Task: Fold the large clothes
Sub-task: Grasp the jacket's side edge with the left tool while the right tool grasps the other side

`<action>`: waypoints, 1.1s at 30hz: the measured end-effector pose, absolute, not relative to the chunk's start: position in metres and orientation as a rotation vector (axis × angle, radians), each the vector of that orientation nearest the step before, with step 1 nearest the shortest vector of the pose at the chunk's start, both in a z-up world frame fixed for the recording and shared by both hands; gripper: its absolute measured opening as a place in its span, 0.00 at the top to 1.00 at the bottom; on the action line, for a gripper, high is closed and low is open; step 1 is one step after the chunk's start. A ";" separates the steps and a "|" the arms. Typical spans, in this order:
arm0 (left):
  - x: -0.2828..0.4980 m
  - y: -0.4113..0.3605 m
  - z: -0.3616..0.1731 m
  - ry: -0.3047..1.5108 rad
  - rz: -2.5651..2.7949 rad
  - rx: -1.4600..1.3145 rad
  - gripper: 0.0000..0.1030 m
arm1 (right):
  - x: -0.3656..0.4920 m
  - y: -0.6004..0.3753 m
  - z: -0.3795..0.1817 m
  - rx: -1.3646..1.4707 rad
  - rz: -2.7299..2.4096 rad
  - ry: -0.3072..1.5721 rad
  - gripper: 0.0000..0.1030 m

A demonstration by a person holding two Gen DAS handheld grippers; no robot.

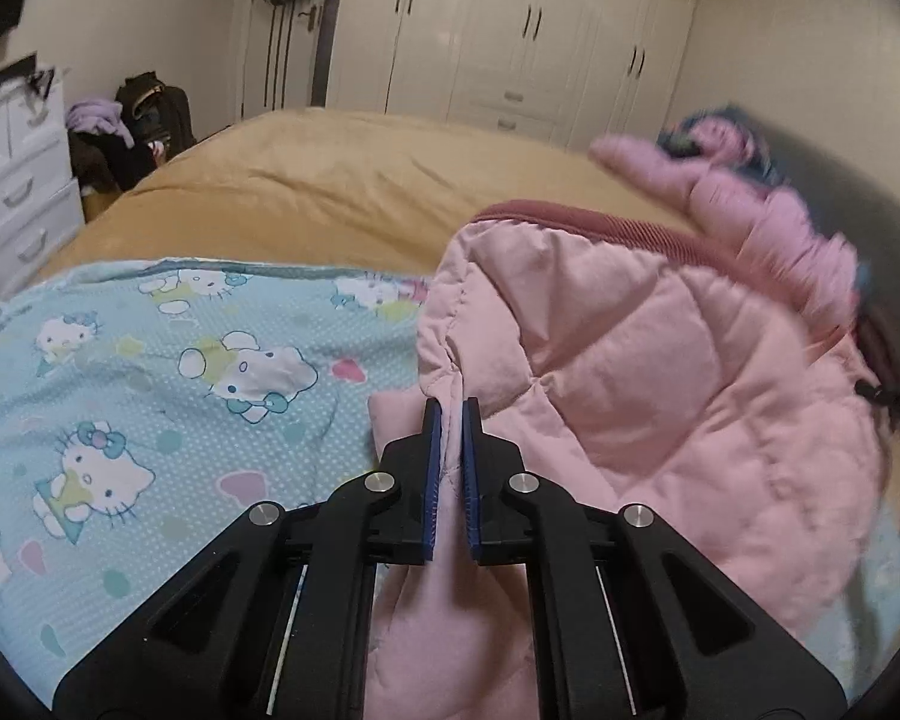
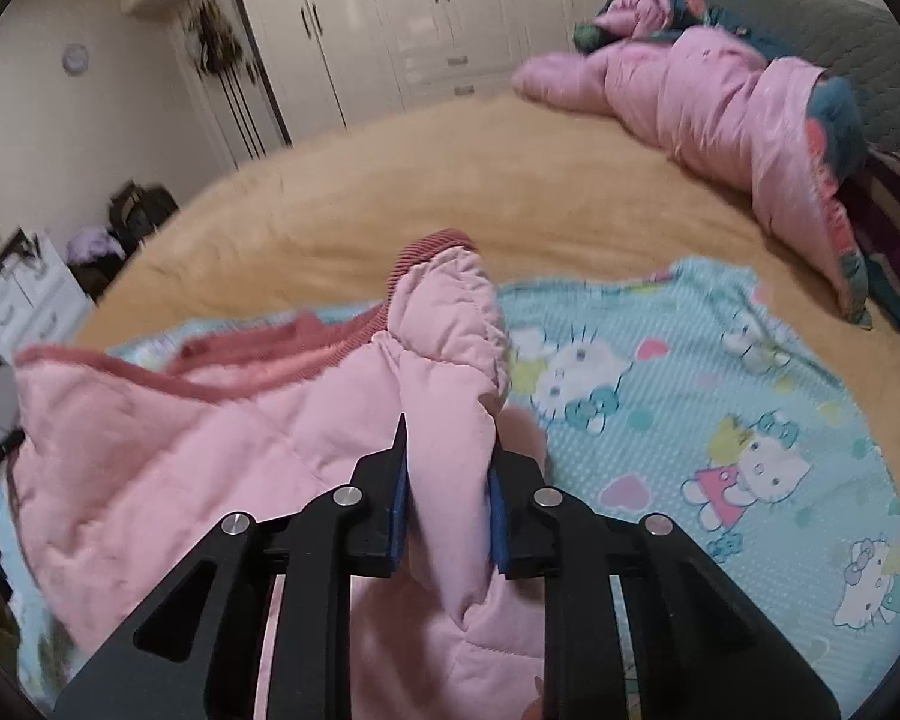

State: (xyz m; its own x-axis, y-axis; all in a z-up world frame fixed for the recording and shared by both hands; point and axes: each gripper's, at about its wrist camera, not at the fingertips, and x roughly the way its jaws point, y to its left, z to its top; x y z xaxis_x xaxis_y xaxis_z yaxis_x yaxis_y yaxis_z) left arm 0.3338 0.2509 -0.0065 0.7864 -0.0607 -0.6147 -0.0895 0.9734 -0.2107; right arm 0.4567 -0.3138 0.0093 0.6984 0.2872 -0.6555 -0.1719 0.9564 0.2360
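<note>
A pink quilted jacket (image 1: 642, 372) with a darker ribbed hem lies on a blue cartoon-cat sheet (image 1: 150, 396) on the bed. My left gripper (image 1: 452, 414) is shut on a thin fold of the jacket's left edge. In the right wrist view my right gripper (image 2: 450, 450) is shut on a thick puffy fold of the jacket (image 2: 450, 360), with its ribbed cuff (image 2: 432, 246) standing up beyond the fingers. The jacket's body (image 2: 168, 438) spreads to the left of that gripper over the sheet (image 2: 720, 420).
A tan blanket (image 1: 342, 186) covers the far bed. A pink and teal quilt (image 2: 726, 102) lies bunched at the headboard side. White wardrobes (image 1: 510, 30) line the far wall. A white drawer unit (image 1: 12, 180) and a dark bag (image 1: 150, 114) stand left.
</note>
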 end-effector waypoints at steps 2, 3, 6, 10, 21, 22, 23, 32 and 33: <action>0.340 0.260 -0.011 0.706 -0.014 -0.305 0.97 | 0.462 -0.317 0.014 0.191 0.270 0.750 0.81; 0.346 0.261 -0.015 0.727 -0.021 -0.327 0.89 | 0.467 -0.315 0.014 0.192 0.261 0.759 0.81; 0.365 0.261 -0.032 0.786 -0.049 -0.359 0.51 | 0.482 -0.311 0.003 0.212 0.225 0.799 0.81; 0.386 0.251 -0.050 0.867 -0.043 -0.332 0.35 | 0.489 -0.313 -0.012 0.285 0.206 0.819 0.81; 0.356 0.244 0.025 0.600 -0.013 -0.250 0.95 | 0.471 -0.343 0.045 0.483 0.320 0.632 0.84; 0.357 0.244 0.037 0.573 -0.005 -0.250 0.95 | 0.474 -0.343 0.053 0.502 0.324 0.607 0.84; 0.361 0.244 0.042 0.563 0.000 -0.252 0.95 | 0.479 -0.344 0.057 0.511 0.324 0.593 0.84; 0.424 0.254 -0.002 0.685 0.121 -0.268 0.95 | 0.547 -0.310 0.016 0.416 0.193 0.664 0.84; 0.429 0.255 -0.010 0.707 0.133 -0.264 0.95 | 0.550 -0.307 0.008 0.395 0.173 0.678 0.84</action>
